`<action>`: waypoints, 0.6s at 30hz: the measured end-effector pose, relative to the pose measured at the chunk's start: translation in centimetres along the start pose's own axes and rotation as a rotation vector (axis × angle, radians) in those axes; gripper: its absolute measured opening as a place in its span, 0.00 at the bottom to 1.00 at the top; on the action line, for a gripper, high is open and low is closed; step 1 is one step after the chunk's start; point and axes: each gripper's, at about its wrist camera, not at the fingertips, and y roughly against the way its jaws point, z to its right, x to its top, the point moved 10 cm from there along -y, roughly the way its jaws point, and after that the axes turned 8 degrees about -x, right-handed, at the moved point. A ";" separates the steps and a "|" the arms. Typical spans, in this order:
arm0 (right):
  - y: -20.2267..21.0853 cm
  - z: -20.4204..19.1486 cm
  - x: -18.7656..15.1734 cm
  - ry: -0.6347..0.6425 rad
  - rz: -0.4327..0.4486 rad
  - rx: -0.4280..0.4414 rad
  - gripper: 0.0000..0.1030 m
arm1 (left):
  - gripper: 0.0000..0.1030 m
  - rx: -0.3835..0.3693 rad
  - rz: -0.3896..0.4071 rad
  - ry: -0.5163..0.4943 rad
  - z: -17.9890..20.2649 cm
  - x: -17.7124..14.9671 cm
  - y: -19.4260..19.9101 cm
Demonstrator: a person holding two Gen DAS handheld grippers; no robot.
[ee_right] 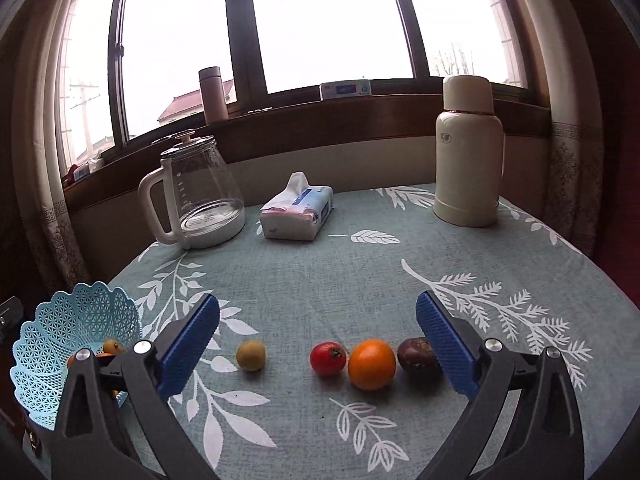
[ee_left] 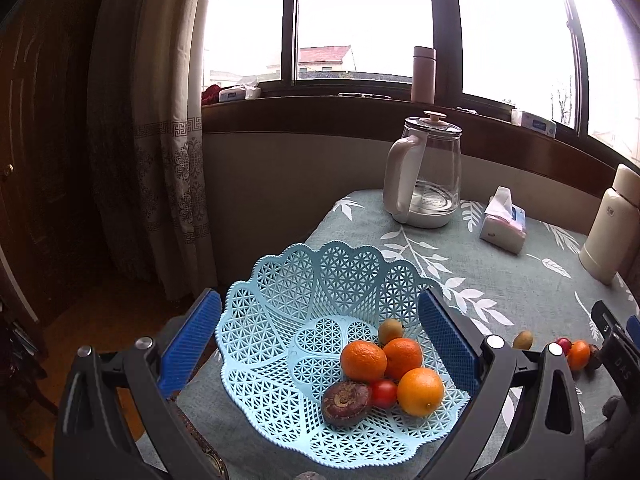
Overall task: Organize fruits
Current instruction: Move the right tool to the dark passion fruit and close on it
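Left gripper (ee_left: 320,344) hangs over the pale blue lattice-plastic basket (ee_left: 280,280), jaws spread wide, nothing between the ribbed blue pads (ee_left: 448,340). I judge it is parked here only to watch the bowl. The basket fills the lower centre of the left view and sits at the near edge of the round table with the grey-green leaf-print cloth (ee_right: 360,272).

Already in the basket, bunched toward its lower right wall: three glossy oranges (ee_left: 420,391), one small red tomato (ee_left: 384,393), a dull purple wrinkled passion fruit (ee_left: 346,403), a small yellow-brown fruit (ee_left: 390,330). The sloped wall seems to have rolled them together.

Right gripper (ee_right: 318,344) is also wide open and empty. Four pieces lie on the cloth in the lower middle of its view:
- small yellow-brown round fruit (ee_right: 251,355), alone, toward the left pad
- red tomato with a dried calyx (ee_right: 328,359)
- smooth orange (ee_right: 371,364), touching or nearly touching the tomato
- dark purple passion fruit (ee_right: 418,354), partly behind the right pad

My judgement: roughly half sorted; the lone yellow fruit is the easiest pick, since the row of three is crowded and round skins may roll.

Upper half: a clear glass kettle with white handle (ee_right: 196,192), a soft tissue pack (ee_right: 296,212), a cream thermos (ee_right: 468,152).
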 end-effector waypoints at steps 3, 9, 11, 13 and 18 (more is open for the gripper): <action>-0.1 1.3 0.1 -0.019 0.002 -0.022 0.95 | 0.97 0.009 0.004 -0.021 0.5 0.0 0.3; -1.1 5.8 0.3 -0.084 -0.030 -0.085 0.95 | 0.97 -0.025 0.002 -0.029 1.7 0.0 0.6; -1.5 7.6 0.2 -0.117 -0.053 -0.099 0.95 | 0.97 -0.032 -0.001 -0.037 2.1 -0.2 0.6; -1.9 9.3 0.0 -0.146 -0.076 -0.110 0.95 | 0.97 -0.041 -0.007 -0.044 2.6 -0.4 0.5; -3.2 12.2 -1.2 -0.223 -0.153 -0.118 0.95 | 0.97 -0.057 -0.014 -0.060 3.5 -0.7 0.5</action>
